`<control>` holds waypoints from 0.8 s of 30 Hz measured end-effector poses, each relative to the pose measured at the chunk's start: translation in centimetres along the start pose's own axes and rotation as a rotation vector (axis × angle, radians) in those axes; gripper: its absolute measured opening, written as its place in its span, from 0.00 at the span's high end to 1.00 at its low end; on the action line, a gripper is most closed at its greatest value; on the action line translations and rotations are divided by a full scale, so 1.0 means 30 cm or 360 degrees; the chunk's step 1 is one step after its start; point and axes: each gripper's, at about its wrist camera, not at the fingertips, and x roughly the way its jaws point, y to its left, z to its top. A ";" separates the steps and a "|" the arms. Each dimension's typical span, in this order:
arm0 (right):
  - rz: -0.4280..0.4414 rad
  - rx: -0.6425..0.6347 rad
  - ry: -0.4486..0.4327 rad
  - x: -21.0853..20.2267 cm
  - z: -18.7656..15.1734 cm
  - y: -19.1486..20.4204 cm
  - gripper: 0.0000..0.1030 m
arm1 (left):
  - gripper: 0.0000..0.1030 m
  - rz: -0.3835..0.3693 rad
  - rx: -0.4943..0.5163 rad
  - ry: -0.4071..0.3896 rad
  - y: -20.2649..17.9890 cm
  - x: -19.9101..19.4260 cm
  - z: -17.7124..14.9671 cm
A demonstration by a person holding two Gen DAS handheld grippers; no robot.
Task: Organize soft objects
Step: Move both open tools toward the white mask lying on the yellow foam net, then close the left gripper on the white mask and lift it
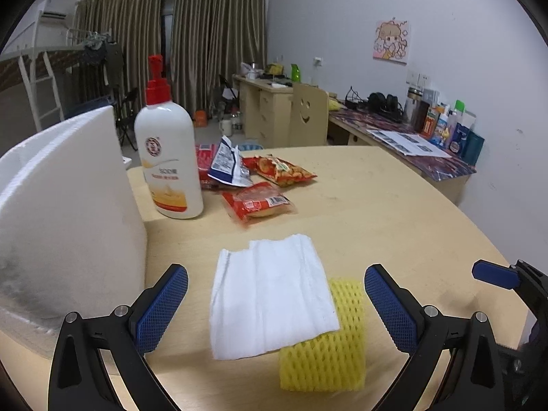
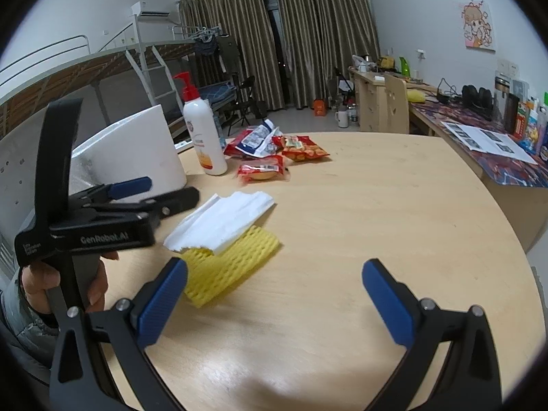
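Note:
A folded white cloth (image 1: 270, 294) lies on the wooden table, partly over a yellow foam net sleeve (image 1: 325, 352). My left gripper (image 1: 275, 303) is open and empty, its blue pads either side of the cloth, just above it. In the right wrist view the cloth (image 2: 222, 221) and the sleeve (image 2: 229, 263) lie ahead to the left. My right gripper (image 2: 274, 294) is open and empty over bare table, right of the sleeve. The left gripper (image 2: 154, 190) shows there at left, held by a hand.
A white foam box (image 1: 65, 226) stands at the left. A white lotion bottle with a red pump (image 1: 167, 157) and several snack packets (image 1: 260, 185) sit behind the cloth. The table edge (image 1: 479, 229) curves at right, with a cluttered desk (image 1: 411, 140) beyond.

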 end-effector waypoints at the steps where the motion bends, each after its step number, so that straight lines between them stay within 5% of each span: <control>1: 0.0005 0.0000 0.0005 0.003 0.000 0.001 0.00 | 0.00 -0.0011 -0.0001 0.0016 0.003 0.010 0.002; 9: 0.0009 -0.0011 0.0072 0.048 0.007 0.013 0.00 | 0.03 -0.0042 -0.0061 0.0082 0.037 0.082 0.008; 14: 0.0031 -0.0041 0.0090 0.064 0.014 0.028 0.00 | 0.23 -0.0100 -0.0082 0.0213 0.057 0.153 -0.012; 19: 0.0048 -0.0067 0.0128 0.088 0.016 0.038 0.00 | 0.29 -0.0094 -0.0079 0.0241 0.062 0.175 -0.028; 24: 0.0064 -0.0082 0.0153 0.105 0.017 0.041 0.00 | 0.45 -0.0100 -0.0072 0.0280 0.060 0.191 -0.037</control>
